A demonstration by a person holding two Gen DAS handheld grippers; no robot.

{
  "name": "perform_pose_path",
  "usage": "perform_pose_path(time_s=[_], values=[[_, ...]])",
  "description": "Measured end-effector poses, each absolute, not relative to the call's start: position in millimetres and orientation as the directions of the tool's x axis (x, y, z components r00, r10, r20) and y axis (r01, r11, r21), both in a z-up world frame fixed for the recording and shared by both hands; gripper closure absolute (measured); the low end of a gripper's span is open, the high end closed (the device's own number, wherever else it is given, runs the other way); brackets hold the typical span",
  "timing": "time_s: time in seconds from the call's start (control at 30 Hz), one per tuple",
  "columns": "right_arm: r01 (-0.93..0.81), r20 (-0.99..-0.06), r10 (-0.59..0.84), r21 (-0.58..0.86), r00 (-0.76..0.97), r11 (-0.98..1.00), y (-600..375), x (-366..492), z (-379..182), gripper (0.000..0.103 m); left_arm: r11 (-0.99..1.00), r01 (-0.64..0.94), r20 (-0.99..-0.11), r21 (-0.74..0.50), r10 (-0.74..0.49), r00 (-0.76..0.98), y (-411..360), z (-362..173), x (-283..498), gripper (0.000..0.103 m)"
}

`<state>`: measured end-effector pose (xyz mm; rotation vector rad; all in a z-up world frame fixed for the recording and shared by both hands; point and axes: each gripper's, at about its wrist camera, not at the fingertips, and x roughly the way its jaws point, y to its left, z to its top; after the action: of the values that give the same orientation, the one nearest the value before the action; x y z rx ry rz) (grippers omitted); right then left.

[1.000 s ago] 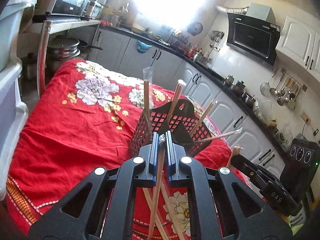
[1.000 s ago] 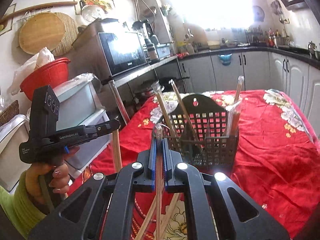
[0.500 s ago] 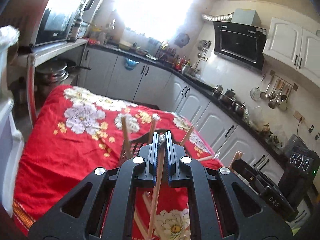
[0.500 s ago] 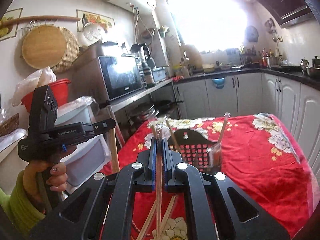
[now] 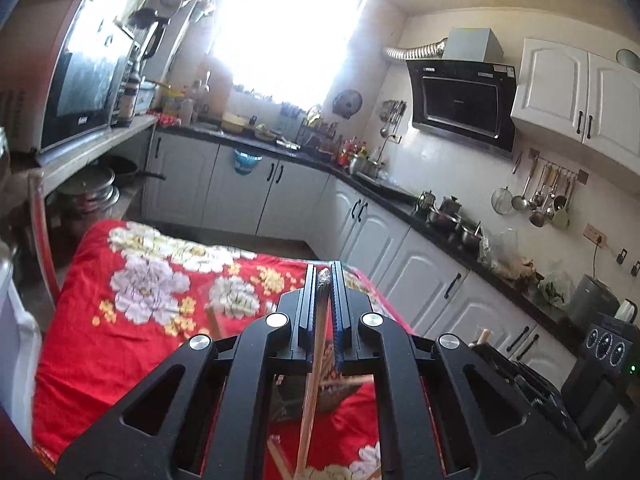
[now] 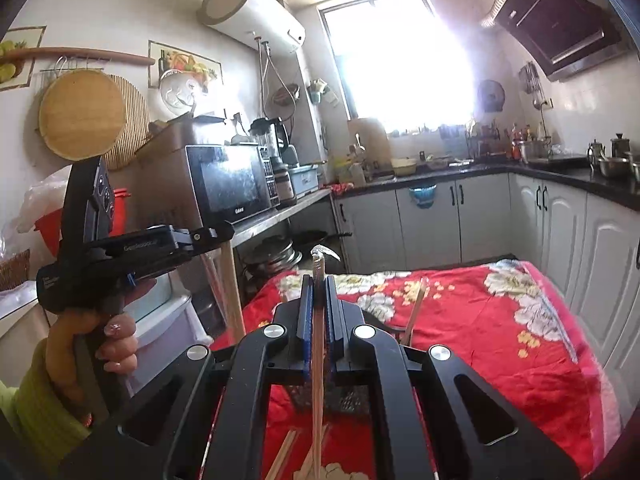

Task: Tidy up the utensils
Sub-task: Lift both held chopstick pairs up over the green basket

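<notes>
- Left wrist view: the left gripper point(image 5: 323, 304) is clenched on a wrapped pair of chopsticks point(image 5: 310, 396), whose crinkled wrapper tip pokes out between the blue pads while the wooden shaft hangs down behind the jaws.
- Below the gripper lies the red floral tablecloth point(image 5: 120, 344); the dark utensil basket point(image 5: 336, 390) sits on it and shows only in part through the gripper frame, with another chopstick point(image 5: 213, 322) rising just left of the frame.
- More chopsticks point(image 5: 280, 460) lie loose on the cloth, nearer the camera than the basket.
- Right wrist view: the right gripper point(image 6: 319, 312) is clenched on its own wrapped chopsticks point(image 6: 317, 392), the plastic tip standing above the pads and the shaft running down past the basket.
- The black utensil basket point(image 6: 352, 400) stands on the red tablecloth point(image 6: 500, 344) directly behind the gripper, mostly hidden; a wrapped chopstick point(image 6: 416, 308) leans out of it to the right.
- Left of the basket, a hand point(image 6: 96, 344) in a green sleeve holds the other gripper's handle, a chopstick point(image 6: 232, 292) hanging from its front.
</notes>
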<state>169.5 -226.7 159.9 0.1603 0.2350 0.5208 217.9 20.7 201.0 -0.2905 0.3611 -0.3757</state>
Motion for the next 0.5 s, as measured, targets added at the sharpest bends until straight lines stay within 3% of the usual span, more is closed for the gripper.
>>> perform_pose_path(time_s=[0.5], values=[[-0.472, -0.047, 0.488, 0.187, 0.872, 0.862, -232.4, 192.2, 207.3, 0.097, 0.907, 0.295, -0.222, -0.300, -0.367, 0.903, -4.5, 226.2, 252.8, 0.099]])
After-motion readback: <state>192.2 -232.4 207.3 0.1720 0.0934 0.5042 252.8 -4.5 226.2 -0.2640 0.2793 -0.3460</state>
